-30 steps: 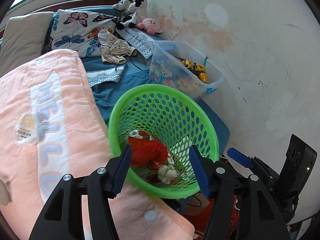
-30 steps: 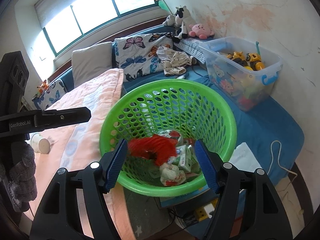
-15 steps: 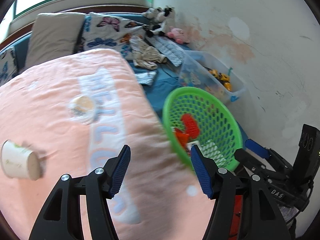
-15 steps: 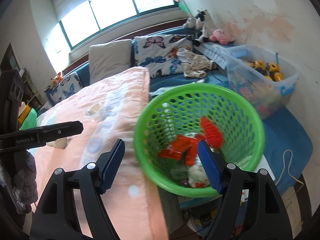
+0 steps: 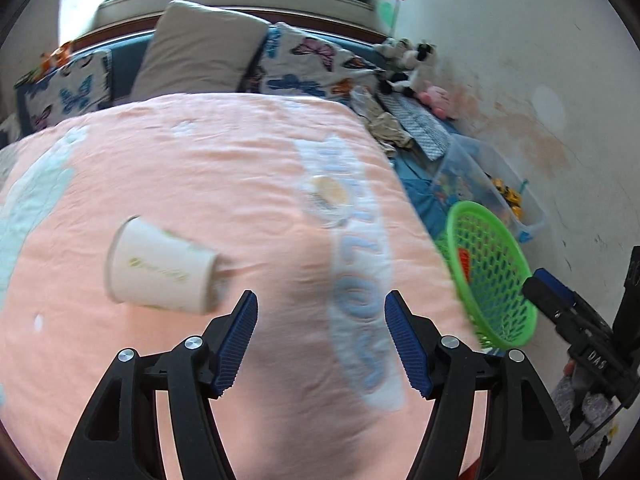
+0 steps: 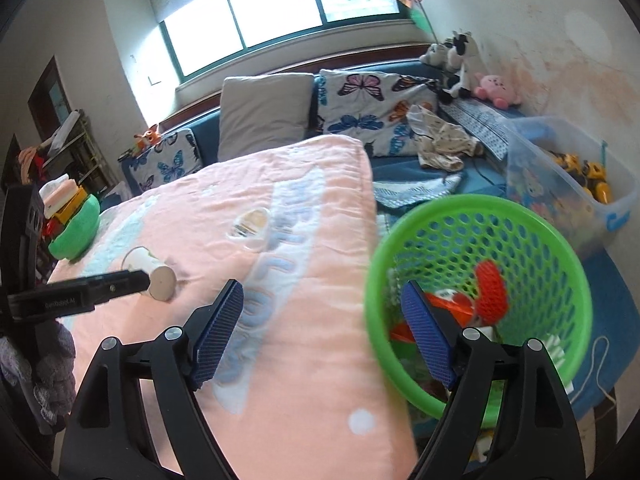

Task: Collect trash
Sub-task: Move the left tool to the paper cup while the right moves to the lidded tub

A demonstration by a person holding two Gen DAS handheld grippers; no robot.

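A white paper cup (image 5: 160,272) lies on its side on the pink blanket (image 5: 224,184); it also shows in the right wrist view (image 6: 154,270). A small clear tub with a yellow lid (image 5: 330,200) lies farther back on the blanket, and shows in the right wrist view (image 6: 252,226). The green mesh basket (image 6: 568,264) holds red wrappers (image 6: 490,286) and other trash; it also shows in the left wrist view (image 5: 496,280). My left gripper (image 5: 320,340) is open and empty, above the blanket just right of the cup. My right gripper (image 6: 320,332) is open and empty, over the blanket edge by the basket's rim.
A clear plastic box of toys (image 6: 572,184) stands by the wall behind the basket. Pillows (image 6: 268,112), crumpled clothes (image 6: 440,144) and plush toys (image 6: 496,90) lie at the head of the bed. A green plush item (image 6: 76,232) sits at the left.
Both grippers have swung left, away from the basket and toward the blanket. The paper cup now lies closer to my left gripper. Both stay open and empty.
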